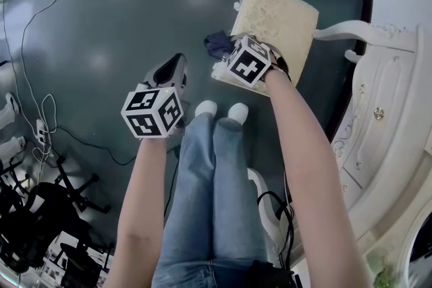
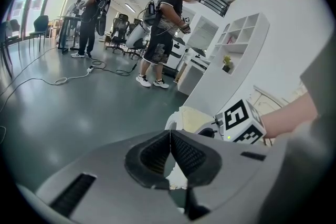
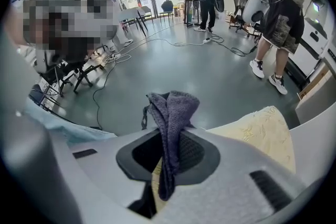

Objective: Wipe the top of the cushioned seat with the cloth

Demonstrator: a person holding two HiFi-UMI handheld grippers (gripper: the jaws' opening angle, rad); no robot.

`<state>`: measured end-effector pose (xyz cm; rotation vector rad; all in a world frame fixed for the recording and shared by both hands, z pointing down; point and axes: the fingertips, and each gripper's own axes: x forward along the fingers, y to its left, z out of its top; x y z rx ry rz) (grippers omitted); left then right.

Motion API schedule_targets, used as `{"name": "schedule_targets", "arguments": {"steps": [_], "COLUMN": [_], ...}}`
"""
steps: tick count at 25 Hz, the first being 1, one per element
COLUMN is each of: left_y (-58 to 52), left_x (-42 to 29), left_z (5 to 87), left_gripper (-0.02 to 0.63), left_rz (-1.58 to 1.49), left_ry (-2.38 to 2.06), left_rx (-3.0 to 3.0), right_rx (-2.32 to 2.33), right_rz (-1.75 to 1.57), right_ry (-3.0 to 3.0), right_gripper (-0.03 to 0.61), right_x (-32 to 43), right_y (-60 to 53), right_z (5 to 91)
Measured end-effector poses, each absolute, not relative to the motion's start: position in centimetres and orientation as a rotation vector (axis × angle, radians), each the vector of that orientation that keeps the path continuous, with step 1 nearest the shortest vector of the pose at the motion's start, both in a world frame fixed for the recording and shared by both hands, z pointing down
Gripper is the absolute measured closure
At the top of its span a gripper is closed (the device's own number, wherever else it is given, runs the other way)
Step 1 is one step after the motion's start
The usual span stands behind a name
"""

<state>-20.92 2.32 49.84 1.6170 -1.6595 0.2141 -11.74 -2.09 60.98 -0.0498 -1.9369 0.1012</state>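
Observation:
The cushioned seat [image 1: 277, 17] has a cream patterned top and stands on the dark floor ahead of me. My right gripper [image 1: 228, 50] hovers over its near left edge, shut on a dark purple cloth [image 1: 217, 44] that sticks out to the left. In the right gripper view the cloth [image 3: 170, 113] is pinched between the jaws and bunches above them, with the seat [image 3: 260, 131] to the right. My left gripper [image 1: 179, 61] is over bare floor, left of the seat. Seen in its own view, the left gripper [image 2: 169, 136] is shut with nothing in it.
White ornate furniture [image 1: 385, 111] fills the right side. Cables [image 1: 30, 44] trail across the floor on the left, with chairs and gear at the lower left. My own shoes [image 1: 219, 110] stand just short of the seat. Two people [image 2: 165, 23] stand farther off by white shelving [image 2: 236, 44].

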Motion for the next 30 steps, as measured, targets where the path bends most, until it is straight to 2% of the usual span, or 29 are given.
{"name": "schedule_targets", "arguments": {"steps": [14,30], "left_y": [3.5,3.5], "left_x": [-20.1,-18.3], "left_z": [50.0,50.3], "left_gripper": [0.609,0.609], "left_rz": [0.222,0.242], "left_ry": [-1.647,-1.611], "left_rx": [1.615,1.634], "right_rx": [-0.151,-0.43], "right_rz": [0.031,-0.247], "right_ry": [-1.938,-1.83], "right_gripper": [0.546,0.546], "right_x": [-11.1,-9.1], "right_y": [3.2,9.0], "right_z": [61.0,61.8]}}
